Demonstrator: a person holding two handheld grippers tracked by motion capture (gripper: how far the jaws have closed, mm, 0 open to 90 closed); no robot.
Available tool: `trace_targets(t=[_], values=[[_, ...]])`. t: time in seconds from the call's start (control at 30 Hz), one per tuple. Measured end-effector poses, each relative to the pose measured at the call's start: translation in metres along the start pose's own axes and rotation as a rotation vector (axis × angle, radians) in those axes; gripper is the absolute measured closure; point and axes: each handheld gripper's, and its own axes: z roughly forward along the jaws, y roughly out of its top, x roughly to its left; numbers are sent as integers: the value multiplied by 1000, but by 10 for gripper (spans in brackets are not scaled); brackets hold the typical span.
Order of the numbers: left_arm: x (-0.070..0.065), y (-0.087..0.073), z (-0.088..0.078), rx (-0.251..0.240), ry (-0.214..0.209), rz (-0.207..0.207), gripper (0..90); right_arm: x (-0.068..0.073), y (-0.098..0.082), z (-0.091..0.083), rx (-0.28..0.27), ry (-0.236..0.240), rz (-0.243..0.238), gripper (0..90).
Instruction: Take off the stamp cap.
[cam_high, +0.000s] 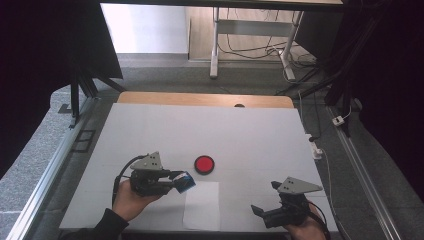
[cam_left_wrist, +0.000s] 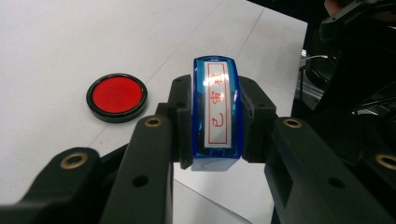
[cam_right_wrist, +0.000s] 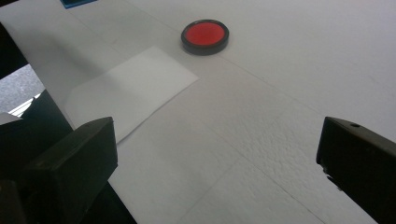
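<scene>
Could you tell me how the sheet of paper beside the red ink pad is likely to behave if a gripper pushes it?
The paper looks thin and lies flat on the table, so it would probably slide or buckle rather than resist. Being loose, it likely shifts under the stamp unless held. Its flush edges look hard to pinch.

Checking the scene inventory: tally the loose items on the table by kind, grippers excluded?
Blue stamp, clamped in the left gripper: 1
Red ink pad: 1
White paper sheet: 1
Total: 3
</scene>
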Motion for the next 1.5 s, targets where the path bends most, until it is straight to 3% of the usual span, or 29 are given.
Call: trace_targets(t=[0.17, 0.37, 0.6, 0.87, 1.27, 1.5], values=[[2, 2, 1, -2, -6, 14, 695, 3, 5, 7, -6, 29, -4, 0], [5, 4, 4, 6, -36, 31, 695, 16, 14, 17, -16, 111, -32, 0], [5, 6, 8, 21, -41, 62, 695, 23, 23, 28, -19, 150, -62, 0], [6, 8, 10, 13, -79, 43, 695, 26, 33, 42, -30, 247, -39, 0], [4, 8, 15, 10, -112, 105, 695, 31, 38, 63, 1, 289, -66, 0], [1, 12, 15, -1, -144, 114, 696, 37, 44, 78, 26, 342, -96, 0]])
